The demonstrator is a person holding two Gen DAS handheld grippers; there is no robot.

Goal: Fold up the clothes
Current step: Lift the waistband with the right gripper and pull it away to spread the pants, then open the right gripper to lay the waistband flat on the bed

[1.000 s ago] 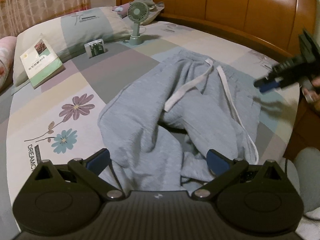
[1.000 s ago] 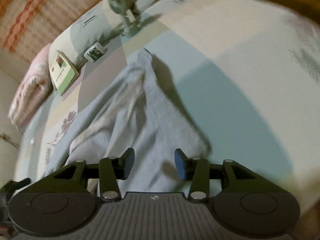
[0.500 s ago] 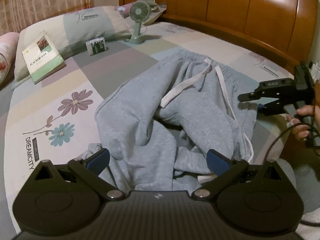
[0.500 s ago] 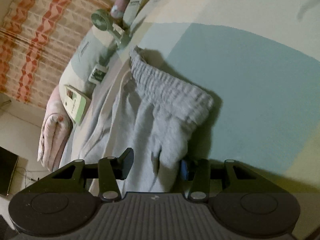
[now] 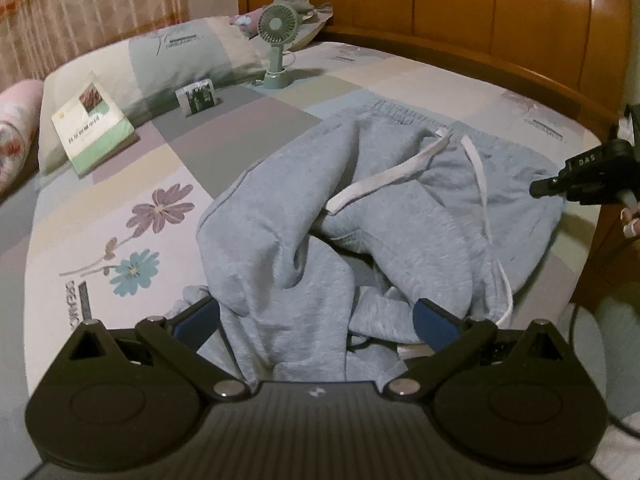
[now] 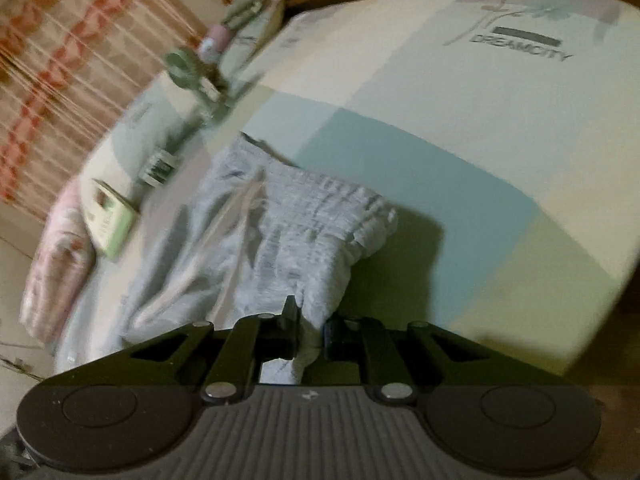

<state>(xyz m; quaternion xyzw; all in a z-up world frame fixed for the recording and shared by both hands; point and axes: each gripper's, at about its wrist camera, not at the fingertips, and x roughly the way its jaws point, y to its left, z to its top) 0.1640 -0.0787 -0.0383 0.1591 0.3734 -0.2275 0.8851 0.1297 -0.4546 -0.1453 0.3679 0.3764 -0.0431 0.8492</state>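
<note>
Grey sweatpants (image 5: pixel 380 216) with white drawstrings (image 5: pixel 384 176) lie crumpled on the bed, waistband toward the headboard. My left gripper (image 5: pixel 316 316) is open, its fingers spread on either side of the bunched leg fabric near the bed's front edge. My right gripper (image 6: pixel 310 332) is shut on the near corner of the sweatpants' elastic waistband (image 6: pixel 328 216). The right gripper also shows at the right edge of the left wrist view (image 5: pixel 580 180), at the waistband's right end.
A patchwork floral sheet (image 5: pixel 120 220) covers the bed. A pillow (image 5: pixel 176 56), a book (image 5: pixel 92 120), a small box (image 5: pixel 198 96) and a green desk fan (image 5: pixel 278 44) lie at the back left. The wooden headboard (image 5: pixel 480 12) stands behind.
My right gripper has closed onto the waistband corner, where it was open around it before. The left gripper has pulled back slightly and stays open.
</note>
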